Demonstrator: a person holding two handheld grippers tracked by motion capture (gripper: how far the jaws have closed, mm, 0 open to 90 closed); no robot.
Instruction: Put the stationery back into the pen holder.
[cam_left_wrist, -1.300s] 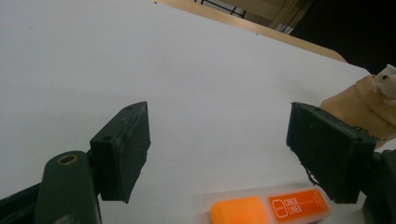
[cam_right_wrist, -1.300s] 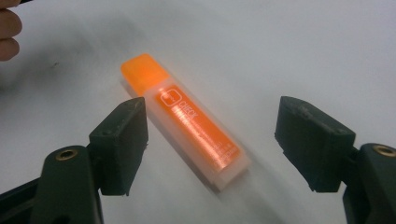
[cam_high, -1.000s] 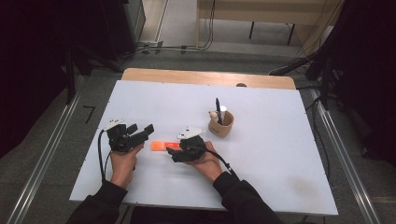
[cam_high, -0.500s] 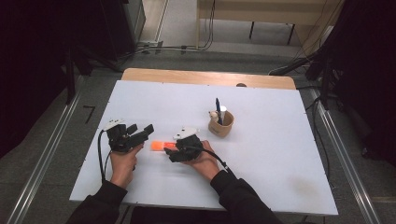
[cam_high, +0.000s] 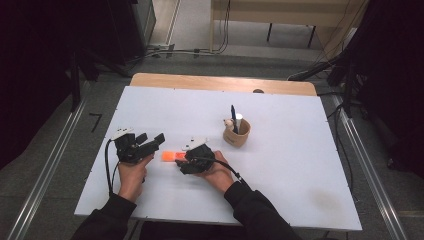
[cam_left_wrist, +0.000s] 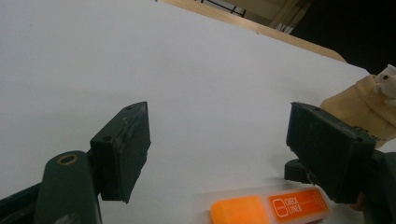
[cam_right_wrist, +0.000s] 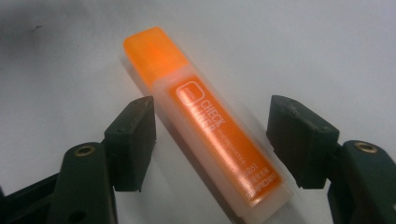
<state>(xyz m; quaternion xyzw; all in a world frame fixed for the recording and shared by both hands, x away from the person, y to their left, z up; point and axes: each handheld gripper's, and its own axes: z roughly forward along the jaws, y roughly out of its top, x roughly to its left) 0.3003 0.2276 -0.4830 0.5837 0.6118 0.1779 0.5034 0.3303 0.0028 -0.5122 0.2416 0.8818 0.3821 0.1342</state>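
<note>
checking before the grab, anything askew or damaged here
Nothing looks damaged or spilled. The orange highlighter lies flat, capped, slanting between the open right tongs. The cup stands upright.

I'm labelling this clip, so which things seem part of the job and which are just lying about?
Likely in use:
- flat orange highlighter pen, lying on the table between the open right gripper jaws
- open left gripper, beside it

Lying about:
- tan pen cup holding a dark blue pen
- white table
</note>
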